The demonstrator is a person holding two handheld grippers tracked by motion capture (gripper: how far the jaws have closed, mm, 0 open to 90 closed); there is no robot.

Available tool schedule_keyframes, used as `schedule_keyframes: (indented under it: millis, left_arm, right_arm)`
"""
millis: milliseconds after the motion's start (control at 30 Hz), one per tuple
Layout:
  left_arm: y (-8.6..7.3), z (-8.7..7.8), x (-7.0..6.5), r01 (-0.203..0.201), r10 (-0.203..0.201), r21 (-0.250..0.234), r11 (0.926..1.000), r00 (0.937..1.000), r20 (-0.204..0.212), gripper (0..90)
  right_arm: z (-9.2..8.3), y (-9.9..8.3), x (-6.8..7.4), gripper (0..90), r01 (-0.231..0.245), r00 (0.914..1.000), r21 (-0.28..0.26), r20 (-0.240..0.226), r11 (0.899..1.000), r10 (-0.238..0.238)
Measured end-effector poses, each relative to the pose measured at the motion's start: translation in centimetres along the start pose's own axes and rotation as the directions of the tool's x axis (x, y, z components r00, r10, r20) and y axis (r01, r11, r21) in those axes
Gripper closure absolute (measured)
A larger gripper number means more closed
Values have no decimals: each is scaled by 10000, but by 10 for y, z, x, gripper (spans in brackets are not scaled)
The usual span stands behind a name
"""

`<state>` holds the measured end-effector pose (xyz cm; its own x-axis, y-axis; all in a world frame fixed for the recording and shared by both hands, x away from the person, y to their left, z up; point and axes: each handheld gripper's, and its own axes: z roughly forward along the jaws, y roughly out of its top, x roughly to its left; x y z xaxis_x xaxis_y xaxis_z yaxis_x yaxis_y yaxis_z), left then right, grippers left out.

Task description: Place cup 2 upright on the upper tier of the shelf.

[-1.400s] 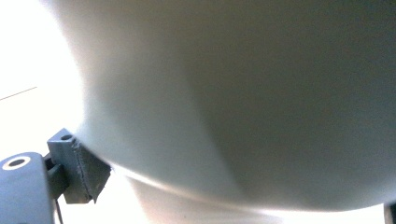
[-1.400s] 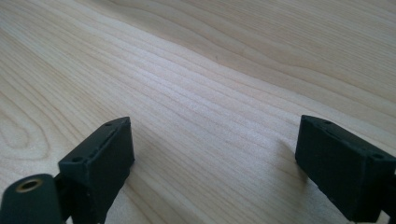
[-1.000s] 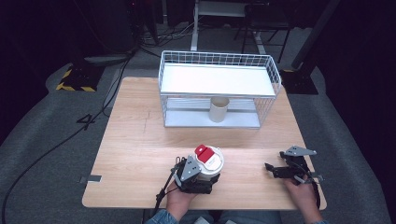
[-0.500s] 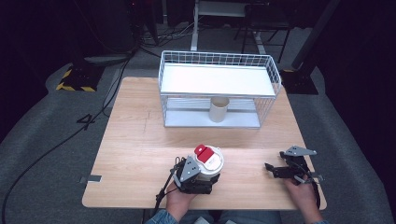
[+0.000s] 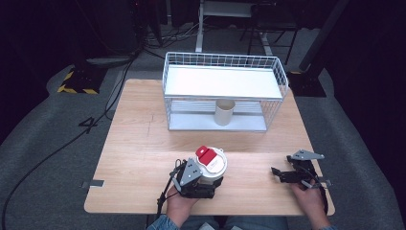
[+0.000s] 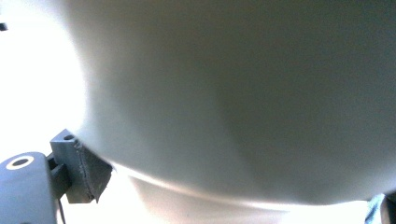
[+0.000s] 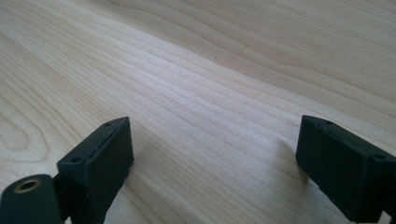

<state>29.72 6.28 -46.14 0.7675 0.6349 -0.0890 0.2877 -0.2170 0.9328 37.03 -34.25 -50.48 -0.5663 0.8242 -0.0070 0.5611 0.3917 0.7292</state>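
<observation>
Left gripper at near desk edge, jaws clamped on white container with red-tabbed lid. Right gripper near right, jaws spread wide, empty. Beige cup inside wire basket, far centre.

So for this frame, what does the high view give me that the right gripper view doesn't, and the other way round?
High view alone: the white wire rack at the table's far side, a cream cup on its lower shelf, and the left gripper around a white container with a red-and-white lid.

Right gripper view alone: close wood grain, and the wide bare gap between its two black jaws, nothing held.

Shared: the wooden table and the right gripper, open and low over the table.
</observation>
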Motion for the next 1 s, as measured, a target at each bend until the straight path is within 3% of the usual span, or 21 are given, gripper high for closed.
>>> schedule_keyframes:
  millis: [233, 633, 1000]
  left_arm:
    - [14, -11, 5, 139, -139, 10, 9999, 9999, -57, 115]
    - [42, -26, 11, -8, 6, -74, 10000, 9996, -267, 115]
    - [65, -33, 18, 145, -151, -155, 9998, 9992, -373, 116]
  right_arm:
    - [1, 1, 1, 108, -43, 10000, 3, 49, 10000, 43]
    - [2, 1, 1, 98, -125, 9998, 11, 122, 9999, 124]
    - [2, 2, 2, 95, -134, 9998, 24, 136, 9999, 134]
